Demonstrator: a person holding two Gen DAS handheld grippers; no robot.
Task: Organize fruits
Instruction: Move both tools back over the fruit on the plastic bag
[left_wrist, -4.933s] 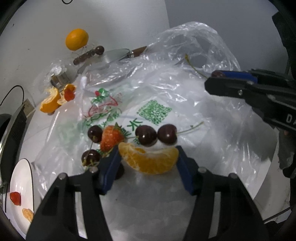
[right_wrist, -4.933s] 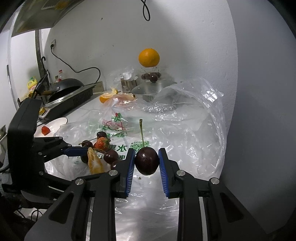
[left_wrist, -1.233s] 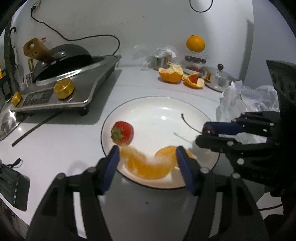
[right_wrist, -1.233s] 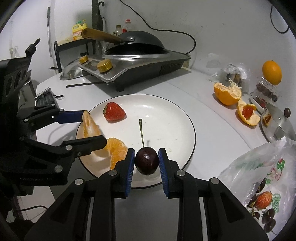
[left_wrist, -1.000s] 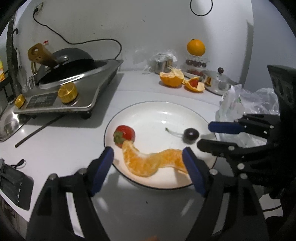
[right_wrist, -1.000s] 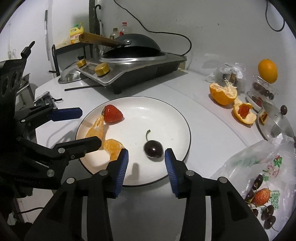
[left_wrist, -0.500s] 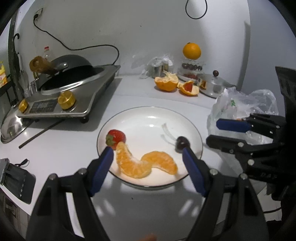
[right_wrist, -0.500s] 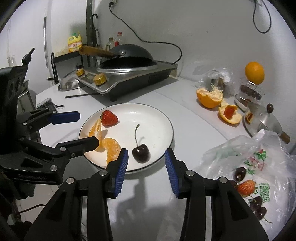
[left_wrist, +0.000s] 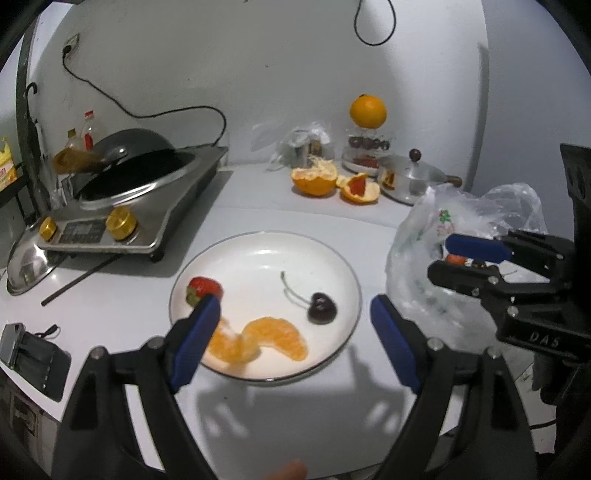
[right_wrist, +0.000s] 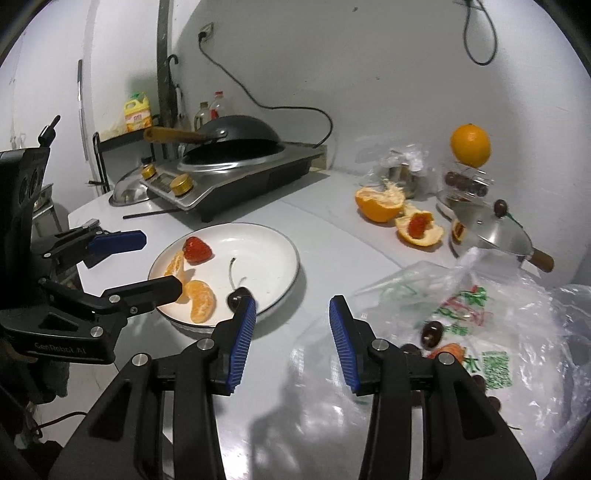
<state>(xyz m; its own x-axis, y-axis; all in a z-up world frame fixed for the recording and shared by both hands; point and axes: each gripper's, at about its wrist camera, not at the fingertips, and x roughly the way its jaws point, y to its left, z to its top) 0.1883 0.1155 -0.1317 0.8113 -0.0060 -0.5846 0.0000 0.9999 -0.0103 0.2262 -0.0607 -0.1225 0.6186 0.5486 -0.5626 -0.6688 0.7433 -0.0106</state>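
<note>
yellow bottle (right_wrist: 137, 112) visible from right wrist only.

strawberry (left_wrist: 205, 289): lower part hidden behind the left gripper's blue finger pad (left_wrist: 197, 338)
orange segments (left_wrist: 258, 339): left piece motion-blurred
cherry (right_wrist: 236, 297): partly hidden by a right pad (right_wrist: 242, 343)
plastic bag (right_wrist: 498, 332): cut off at 4 o'clock
</note>
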